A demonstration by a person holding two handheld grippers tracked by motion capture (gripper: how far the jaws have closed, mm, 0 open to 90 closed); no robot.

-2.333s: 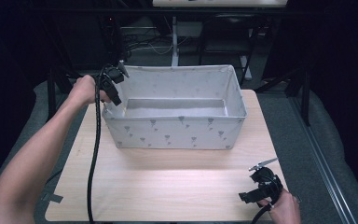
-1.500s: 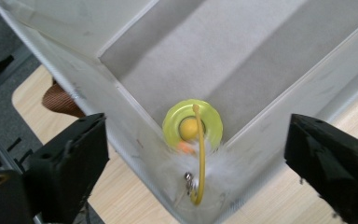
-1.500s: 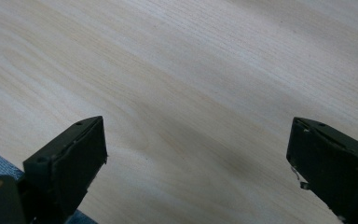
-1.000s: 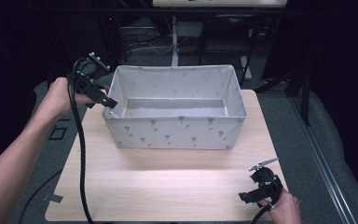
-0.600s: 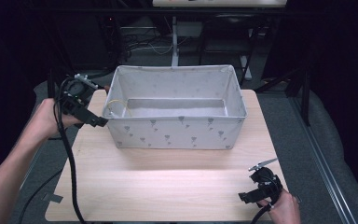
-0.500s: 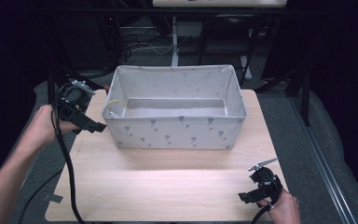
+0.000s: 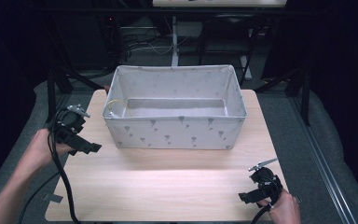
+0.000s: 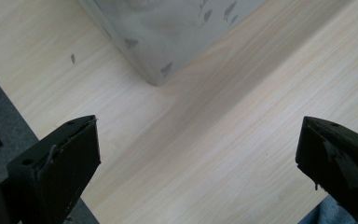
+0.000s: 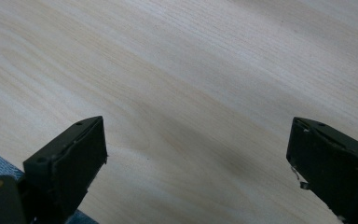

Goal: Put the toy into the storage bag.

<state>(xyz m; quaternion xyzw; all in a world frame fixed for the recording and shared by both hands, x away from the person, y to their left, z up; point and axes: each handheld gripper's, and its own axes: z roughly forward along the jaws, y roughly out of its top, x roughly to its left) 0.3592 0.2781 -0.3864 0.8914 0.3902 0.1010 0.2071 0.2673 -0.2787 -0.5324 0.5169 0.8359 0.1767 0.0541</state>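
A grey fabric bin (image 7: 175, 133) with a small printed pattern stands at the back middle of the wooden table (image 7: 168, 182). A thin yellow loop (image 7: 115, 105) lies inside it at its left end. My left gripper (image 7: 81, 142) hangs over the table's left edge, just left of the bin's near-left corner and apart from it. Its jaws stand wide open with nothing between them (image 8: 198, 140), and the bin's corner (image 8: 163, 42) lies ahead of them. At the near right corner of the table, my right gripper (image 7: 254, 190) is open over bare wood (image 9: 196, 140).
Grey carpet (image 7: 317, 140) surrounds the table. Dark stand legs (image 7: 56, 86) and cables (image 7: 144, 44) lie behind and to the left. A tape piece (image 7: 53, 196) sits at the table's near left corner. Bare wood stretches in front of the bin.
My left gripper has drawn away from the bin's far-left rim, moving left and toward the person, down to the table's left edge. The right gripper has stayed still.
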